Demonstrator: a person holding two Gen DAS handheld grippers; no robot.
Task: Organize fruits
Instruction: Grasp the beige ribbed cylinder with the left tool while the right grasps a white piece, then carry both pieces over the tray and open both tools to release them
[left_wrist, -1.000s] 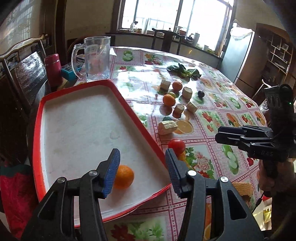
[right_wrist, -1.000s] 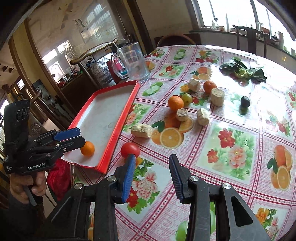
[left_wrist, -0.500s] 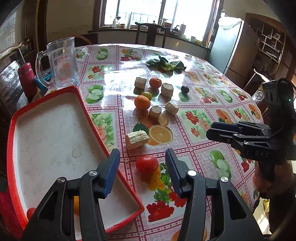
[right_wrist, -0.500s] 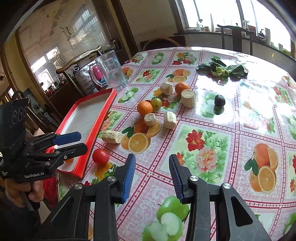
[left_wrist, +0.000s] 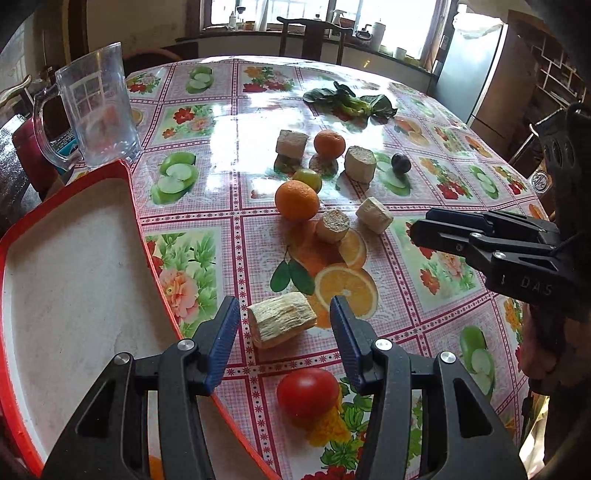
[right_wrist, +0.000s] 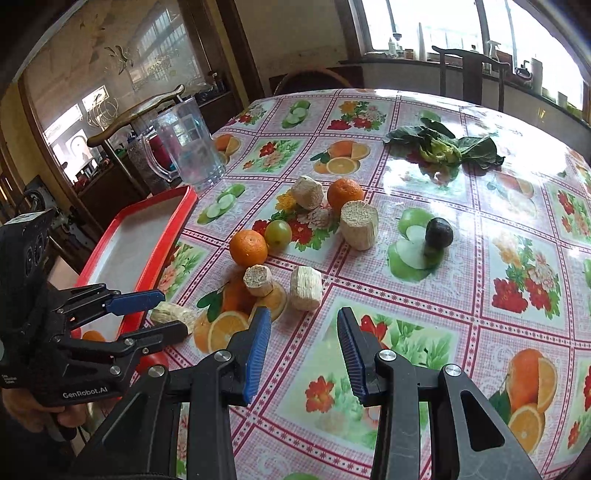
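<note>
Hovering low over the tabletop (left_wrist: 207, 122), your left gripper (left_wrist: 280, 325) has its jaws spread wide with nothing held; a pale fibrous cane chunk (left_wrist: 281, 324) lies on its side right between the blue pads, touching neither. A red tomato (left_wrist: 307, 392) sits on the cloth nearer you than those jaws, just under the gap. Off the left jaw, the red tray (left_wrist: 136, 218) runs away from you, and a small orange fruit (left_wrist: 156, 467) peeks out on it behind the left finger. Ahead of the jaws lie an orange (left_wrist: 296, 199), a green fruit (left_wrist: 307, 179) touching it, a second orange (left_wrist: 329, 143) further on, and four more cane pieces scattered around them. A dark plum (left_wrist: 400, 163) sits ahead and to the right, with leafy greens (left_wrist: 351, 101) well beyond. A clear jug (left_wrist: 94, 114) stands just past the tray's far corner.

Your right gripper (right_wrist: 302, 345) also has its jaws wide apart and empty, held above bare cloth. A short cane piece (right_wrist: 306, 288) lies just ahead of them, another stub (right_wrist: 258, 280) beside it off the left jaw, and a tall piece (right_wrist: 359, 224) stands further ahead. In this view your left gripper (right_wrist: 162, 312) shows low on the left, its jaws on either side of the cane chunk (right_wrist: 173, 315) beside the tray (right_wrist: 173, 221).
</note>
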